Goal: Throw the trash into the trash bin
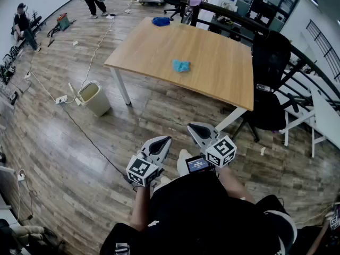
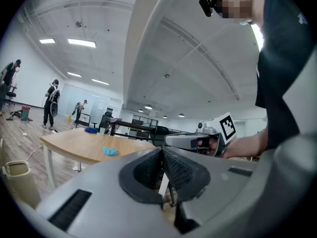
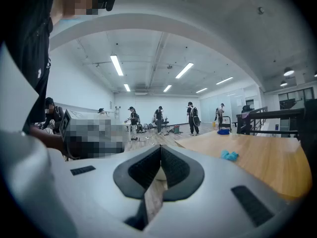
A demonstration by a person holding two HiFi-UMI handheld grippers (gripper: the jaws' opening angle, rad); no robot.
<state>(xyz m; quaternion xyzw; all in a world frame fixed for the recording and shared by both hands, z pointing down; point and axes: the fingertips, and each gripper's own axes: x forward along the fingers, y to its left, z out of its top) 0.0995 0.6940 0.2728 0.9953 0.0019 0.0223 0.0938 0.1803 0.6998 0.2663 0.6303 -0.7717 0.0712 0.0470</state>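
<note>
While person stood back from table [image 1: 212,84], head view showed left gripper [image 1: 162,141] and right gripper [image 1: 197,128] side by side, low near body; crumpled blue trash [image 1: 180,66] lay mid-table; trash bin [image 1: 94,98] stood on floor left of table, near its leg; left gripper view: jaws pressed together, empty, trash far ahead on tabletop, bin at lower left; right gripper view: jaws closed on nothing, trash ahead to right on table.
</note>
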